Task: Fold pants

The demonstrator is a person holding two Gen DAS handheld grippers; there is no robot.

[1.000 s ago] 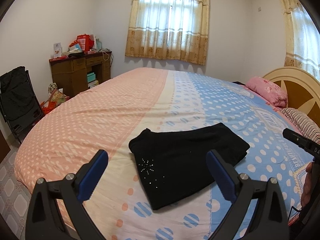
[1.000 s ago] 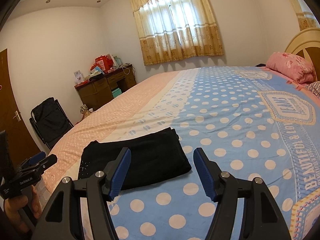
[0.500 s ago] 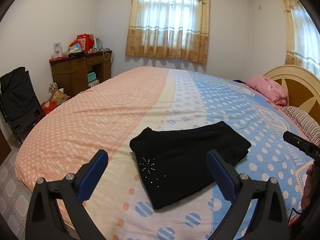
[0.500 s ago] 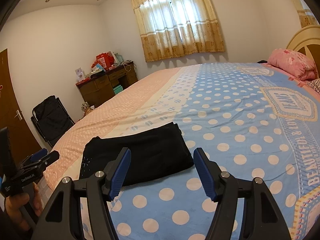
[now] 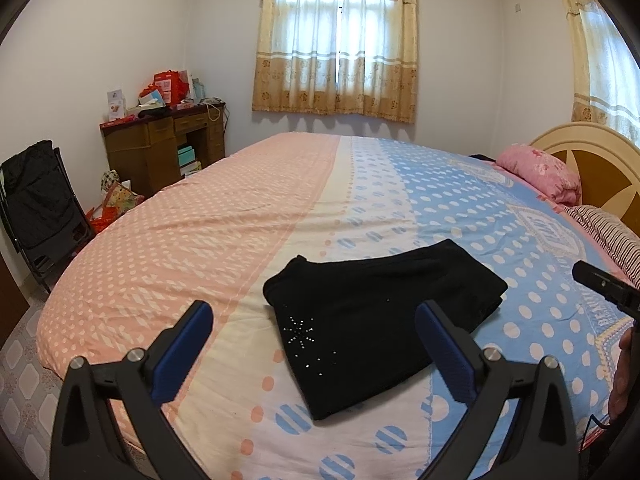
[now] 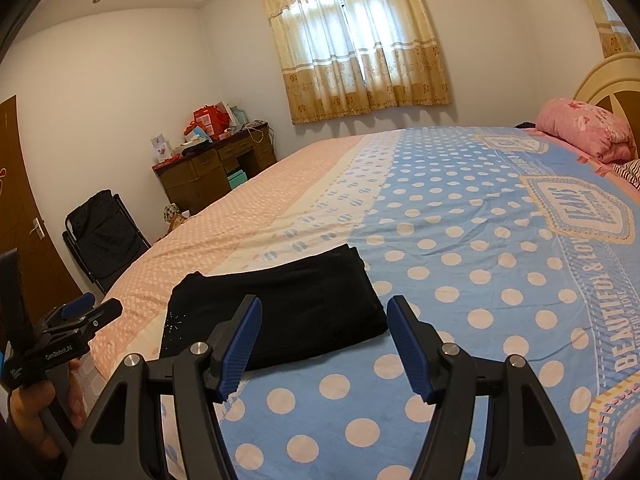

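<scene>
Black pants point(image 5: 376, 320) lie folded in a compact rectangle on the bed, with a small rhinestone star on the near-left corner; they also show in the right wrist view point(image 6: 288, 304). My left gripper point(image 5: 314, 328) is open and empty, held above the near edge of the bed, apart from the pants. My right gripper point(image 6: 324, 320) is open and empty, held above the bed just short of the pants' right end. Each gripper shows at the edge of the other's view: the left one point(image 6: 68, 328) and the right one point(image 5: 604, 288).
The bed point(image 5: 224, 232) has a pink, cream and blue polka-dot cover. A pink pillow point(image 5: 544, 172) and striped pillow point(image 5: 608, 232) lie by the headboard at right. A wooden desk point(image 5: 160, 148) and black folding chair point(image 5: 36, 208) stand left of the bed.
Both grippers have drawn back and risen slightly from the pants; the pants have not moved. Both stay open.
</scene>
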